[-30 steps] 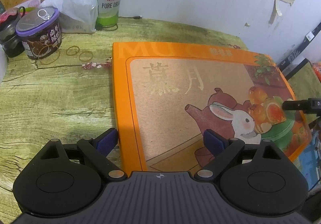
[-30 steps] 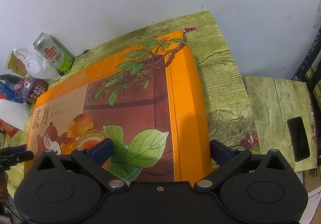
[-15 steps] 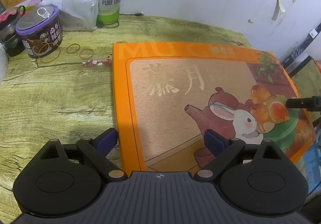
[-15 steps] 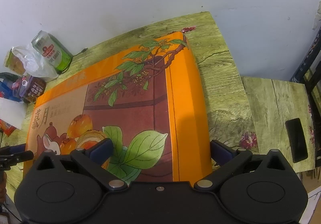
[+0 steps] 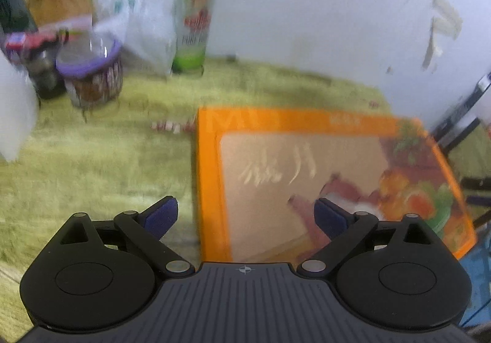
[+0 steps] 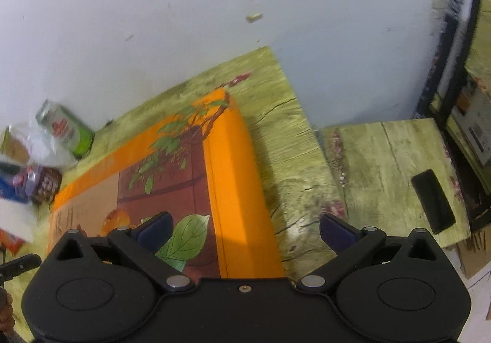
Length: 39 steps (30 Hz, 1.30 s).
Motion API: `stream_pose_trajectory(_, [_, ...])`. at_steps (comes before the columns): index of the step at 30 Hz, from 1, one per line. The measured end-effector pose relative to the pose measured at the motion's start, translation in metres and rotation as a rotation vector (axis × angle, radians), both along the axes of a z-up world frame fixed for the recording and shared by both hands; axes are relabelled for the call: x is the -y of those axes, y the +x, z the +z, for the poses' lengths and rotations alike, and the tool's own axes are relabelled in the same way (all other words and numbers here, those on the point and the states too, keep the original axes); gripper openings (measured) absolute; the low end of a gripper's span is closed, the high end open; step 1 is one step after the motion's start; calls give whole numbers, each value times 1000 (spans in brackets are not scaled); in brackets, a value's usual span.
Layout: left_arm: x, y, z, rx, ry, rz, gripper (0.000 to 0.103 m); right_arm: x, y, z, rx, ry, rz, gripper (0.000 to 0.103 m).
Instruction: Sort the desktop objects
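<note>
Orange and flat, the gift box (image 5: 331, 177) lies on the green wood-grain tabletop (image 5: 92, 177), its printed lid facing up and one long side running close to the tabletop's right-hand edge in your right wrist view (image 6: 233, 177). Your left tool (image 5: 245, 215) hangs above the box's near left corner with its blue pads (image 5: 161, 215) spread wide; the jaws have just been opening further, and the corner of the box sits below the gap, with neither pad pressing on it as far as the blurred picture lets you tell. Your right tool (image 6: 244, 229) hangs over the opposite side of the box, jaws likewise wide apart, one pad (image 6: 155, 228) above the leaf print and the other above bare tabletop, so the orange side wall lies between them untouched. At the far left of the tabletop, well apart from the box, a green beer can (image 5: 193, 23) stands upright against the white wall (image 5: 307, 5), with a clear plastic bag (image 5: 147, 26) just beside it and a purple-lidded cup (image 5: 92, 72) nearer to you. Off the right edge, a lower side table (image 6: 392, 171) with the same green surface carries a dark phone-like slab (image 6: 432, 201).
</note>
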<state>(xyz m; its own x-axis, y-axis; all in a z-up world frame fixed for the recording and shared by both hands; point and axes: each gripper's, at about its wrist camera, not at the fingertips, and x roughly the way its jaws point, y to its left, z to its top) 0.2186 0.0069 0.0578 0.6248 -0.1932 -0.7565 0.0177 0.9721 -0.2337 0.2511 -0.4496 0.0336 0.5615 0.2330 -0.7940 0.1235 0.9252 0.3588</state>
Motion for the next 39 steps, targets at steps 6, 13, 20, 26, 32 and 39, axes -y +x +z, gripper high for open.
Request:
stream_pose_trajectory(6, [25,-3,29,45,-4,-57,103,-4,-14,15,34,-2,-12,103])
stream_pose_trajectory(13, [57,10,41,16,32,-69,103,-28,-18,38,73,-55,30,103])
stream_pose_trajectory(20, [77,27,50,16,92,-68,103,-62,-14,74,167,-164,70,103])
stream_pose_trajectory(26, [88,44,57,3,114,-86,103,-91,-5,104,240,-223,84,103])
stream_pose_trajectory(32, [91,62,54,-32,137,-121,103,-115,8,132,300,-249,122,103])
stream_pose_trajectory(39, [91,80,55,-44,173,-153,103,-125,30,175,366,-264,152,103])
